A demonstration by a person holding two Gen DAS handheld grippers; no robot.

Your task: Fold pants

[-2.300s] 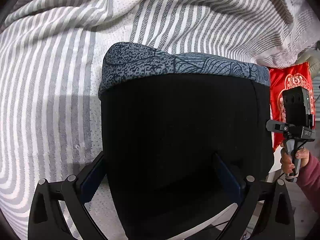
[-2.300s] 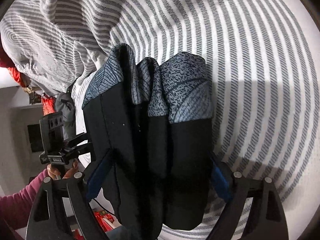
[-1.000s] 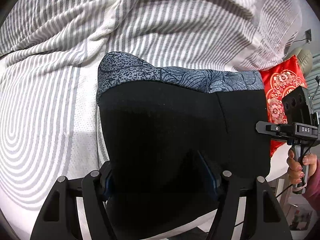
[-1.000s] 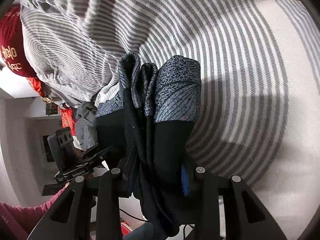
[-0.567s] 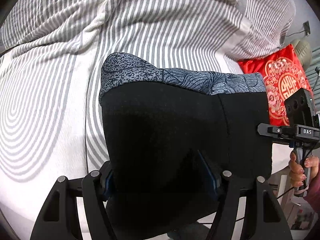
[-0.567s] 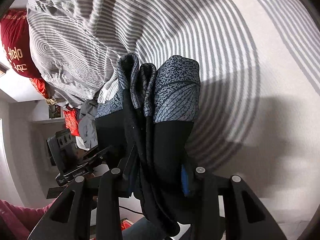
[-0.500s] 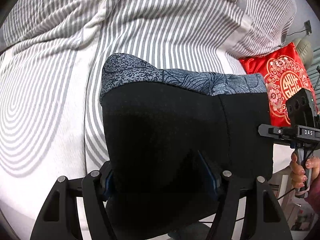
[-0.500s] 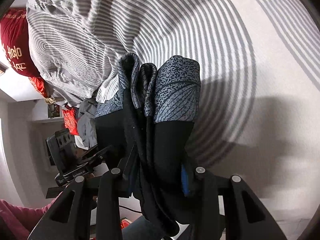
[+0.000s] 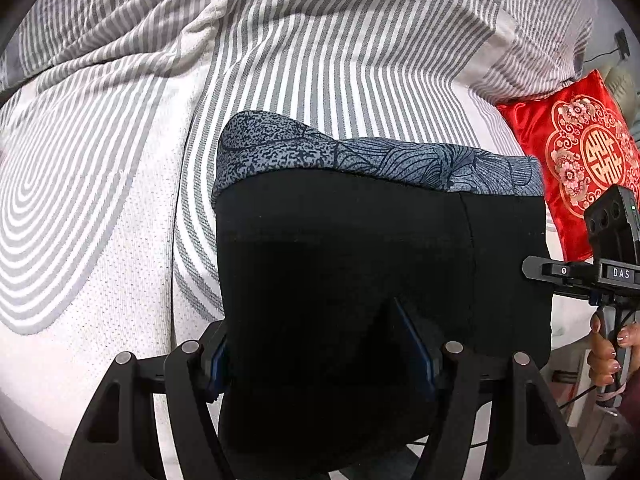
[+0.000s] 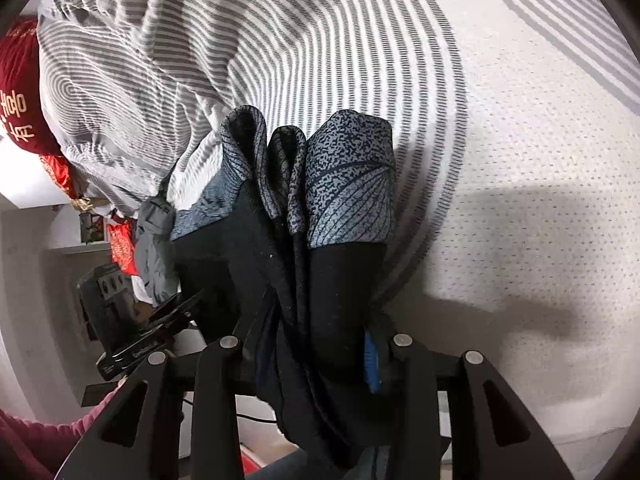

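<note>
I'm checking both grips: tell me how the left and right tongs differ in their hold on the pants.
The left tongs grip the black pants where the cloth hangs flat and wide; the right tongs grip a bunched, pleated part.
The left jaws stand wider apart; the right jaws stand closer and are opening.
Both have the pants between their jaws, above the striped bed.

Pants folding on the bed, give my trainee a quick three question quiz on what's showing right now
1. True or false: both grippers have the pants between their fingers.
2. What pattern is on the bedding under the pants? A dots, B grey and white stripes, C plain blue.
3. What colour is the cushion beside the striped bedding?

Key
1. True: the left gripper grips the black fabric; the right gripper, jaws opening, has bunched fabric between them.
2. B
3. Red with gold
</note>
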